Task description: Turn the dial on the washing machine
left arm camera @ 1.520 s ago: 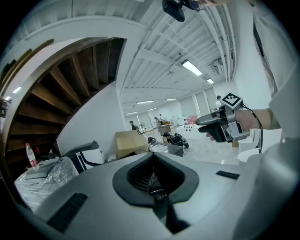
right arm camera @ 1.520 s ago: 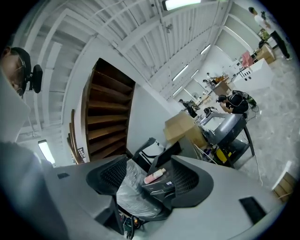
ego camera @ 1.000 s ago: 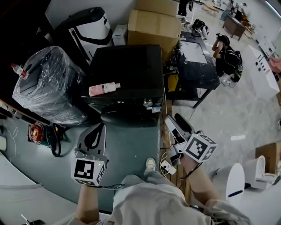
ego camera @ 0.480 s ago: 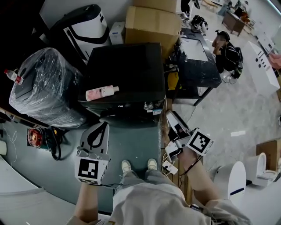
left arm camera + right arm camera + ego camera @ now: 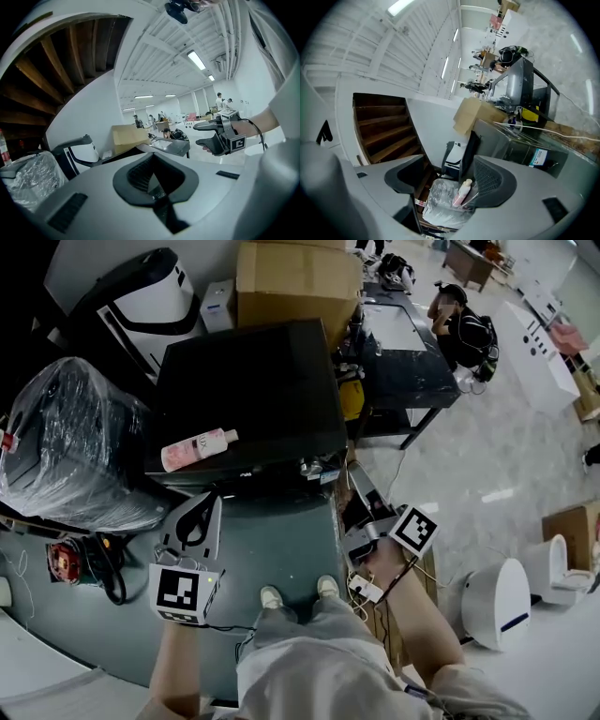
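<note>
The black washing machine [image 5: 253, 381] stands in front of me, and its silver dial [image 5: 307, 468] sits at the right of the front panel. A pink bottle [image 5: 199, 448] lies on the lid. My right gripper [image 5: 354, 505] hovers just right of and below the dial without touching it. Its jaws are opening with nothing between them [image 5: 454, 183]; past them the machine [image 5: 520, 140] and the bottle [image 5: 461, 192] show. My left gripper [image 5: 210, 502] hangs before the machine's left front, tips together. The left gripper view shows its jaws [image 5: 157, 180] meeting and the right gripper [image 5: 215, 136] beyond.
A plastic-wrapped appliance [image 5: 66, 446] stands left of the machine, with cables [image 5: 94, 559] on the floor below it. Behind are a cardboard box [image 5: 295, 282] and a white and black appliance [image 5: 141, 296]. A black table [image 5: 403, 362] and a crouching person [image 5: 464, 329] are to the right.
My right gripper has moved up and left, closer to the dial, and its jaws stand wider. The left gripper has hardly moved. The head view has shifted.
</note>
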### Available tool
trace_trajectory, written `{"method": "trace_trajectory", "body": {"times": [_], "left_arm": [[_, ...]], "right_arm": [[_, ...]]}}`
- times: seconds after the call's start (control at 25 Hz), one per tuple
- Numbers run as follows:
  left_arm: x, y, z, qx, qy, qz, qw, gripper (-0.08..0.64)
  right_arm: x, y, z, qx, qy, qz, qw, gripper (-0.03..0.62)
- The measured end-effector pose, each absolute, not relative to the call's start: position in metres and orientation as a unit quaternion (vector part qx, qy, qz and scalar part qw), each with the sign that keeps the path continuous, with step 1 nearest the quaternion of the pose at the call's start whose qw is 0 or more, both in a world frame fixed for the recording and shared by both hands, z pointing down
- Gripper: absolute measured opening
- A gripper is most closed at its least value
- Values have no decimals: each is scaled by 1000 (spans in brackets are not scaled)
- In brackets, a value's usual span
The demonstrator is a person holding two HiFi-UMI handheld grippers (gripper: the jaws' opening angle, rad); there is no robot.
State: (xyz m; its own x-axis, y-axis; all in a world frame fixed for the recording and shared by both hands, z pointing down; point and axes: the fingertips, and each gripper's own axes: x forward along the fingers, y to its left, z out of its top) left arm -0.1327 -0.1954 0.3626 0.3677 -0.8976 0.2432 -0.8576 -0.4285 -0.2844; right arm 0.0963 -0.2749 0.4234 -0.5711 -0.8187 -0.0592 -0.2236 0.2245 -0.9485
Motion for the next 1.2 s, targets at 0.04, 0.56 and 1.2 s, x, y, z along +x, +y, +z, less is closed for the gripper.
{"method": "trace_trajectory", "body": {"times": [0.04,0.56,1.2], "left_arm": [[-137,-200,368,-826,532,-181,51,18],[-159,-228,434,-838,519,-166,27,18],[-166,-236,501,-850,502,-158,-7,18]], "right_arm": [[95,-279,432,-363,721,-512,294,339],[66,-309,557,-407,692,-542,248,350],[56,-335,663,-374,578,-647,329,365]]}}
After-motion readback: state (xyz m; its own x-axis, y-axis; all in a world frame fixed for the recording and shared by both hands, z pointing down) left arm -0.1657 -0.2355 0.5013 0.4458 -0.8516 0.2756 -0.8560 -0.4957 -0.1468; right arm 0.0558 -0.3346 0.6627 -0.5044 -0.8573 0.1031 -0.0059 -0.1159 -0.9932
